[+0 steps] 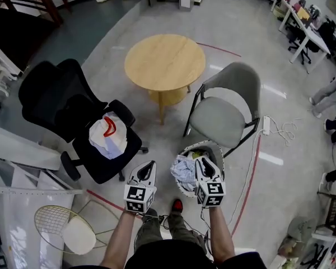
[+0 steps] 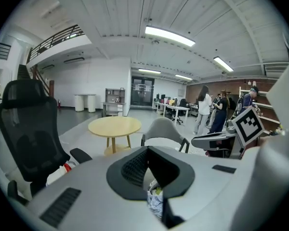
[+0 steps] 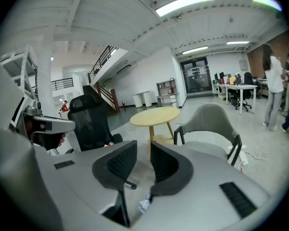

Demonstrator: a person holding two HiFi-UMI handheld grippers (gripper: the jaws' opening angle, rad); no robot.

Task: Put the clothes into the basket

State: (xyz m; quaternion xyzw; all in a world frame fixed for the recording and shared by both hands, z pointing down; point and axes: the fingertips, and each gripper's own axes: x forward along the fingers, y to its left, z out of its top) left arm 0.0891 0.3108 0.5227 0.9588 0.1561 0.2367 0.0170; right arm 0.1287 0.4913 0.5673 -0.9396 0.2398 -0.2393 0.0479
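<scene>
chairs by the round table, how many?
2: black office chair left of the table, grey chair right of it. Others may sit at the far desks.

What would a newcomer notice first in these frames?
The white garment with a red marking lies on the black office chair, on its seat, left of centre. In front of the grey chair, a basket on the floor is heaped with clothes; the left gripper and right gripper hover by it, both empty.

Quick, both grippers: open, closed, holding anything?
Left gripper: closed, holding nothing.
Right gripper: open a narrow gap, nothing between the jaws.
</scene>
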